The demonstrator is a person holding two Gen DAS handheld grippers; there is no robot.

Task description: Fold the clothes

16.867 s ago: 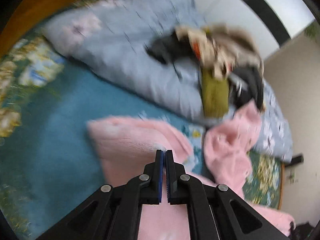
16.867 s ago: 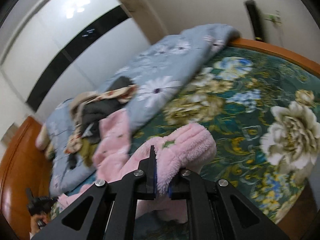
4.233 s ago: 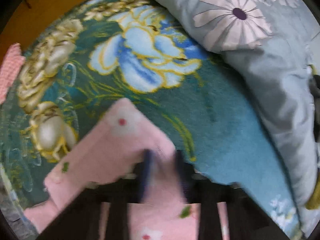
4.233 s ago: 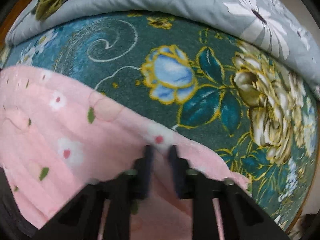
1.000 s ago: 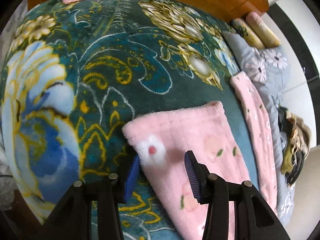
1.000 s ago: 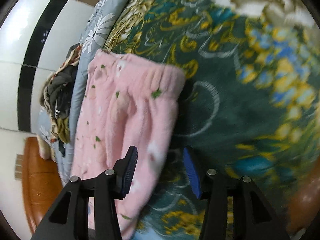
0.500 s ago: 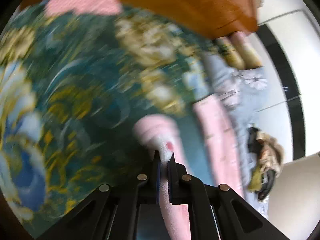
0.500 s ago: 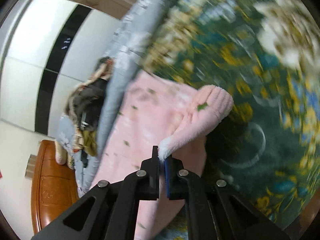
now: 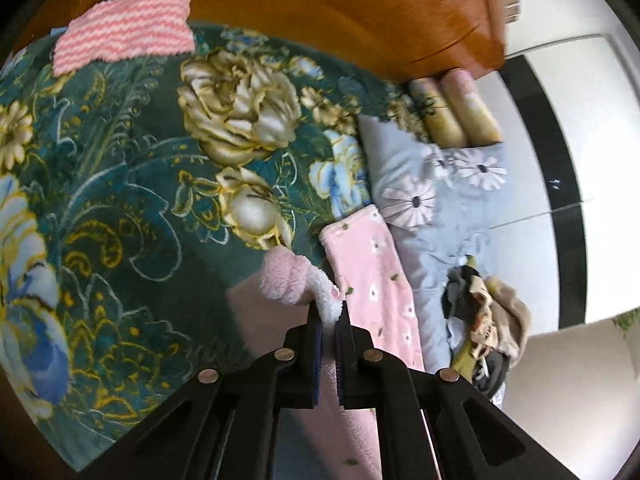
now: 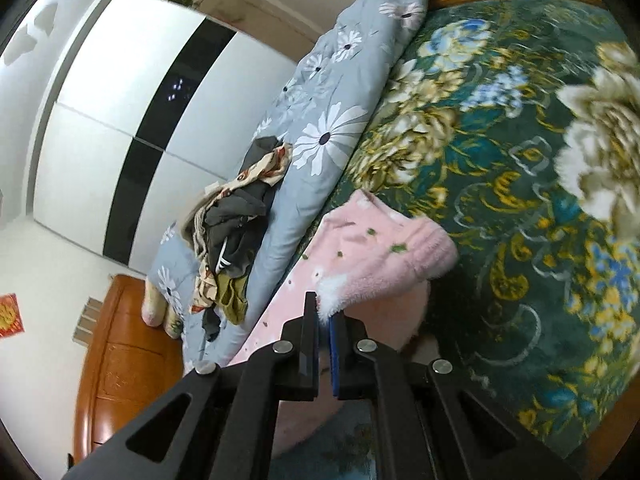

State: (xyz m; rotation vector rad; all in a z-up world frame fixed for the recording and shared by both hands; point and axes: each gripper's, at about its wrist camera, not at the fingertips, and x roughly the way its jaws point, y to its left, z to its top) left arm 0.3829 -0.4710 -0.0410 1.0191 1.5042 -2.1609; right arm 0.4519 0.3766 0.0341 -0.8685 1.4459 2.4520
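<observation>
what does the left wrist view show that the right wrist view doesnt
Only the left wrist view: a pink zigzag cloth lying at the far edge of the bed by the wooden bed frame, and the left gripper shut on a corner of the pink fleece garment.

Only the right wrist view: a red paper on the wall, and the right gripper shut on another corner of the garment.

Both: the floral bedspread, the grey quilt, the clothes pile and the wardrobe.

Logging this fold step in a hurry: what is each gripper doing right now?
Left gripper: closed, holding an edge of the pink fleece garment.
Right gripper: closed, holding another edge of the same garment.
</observation>
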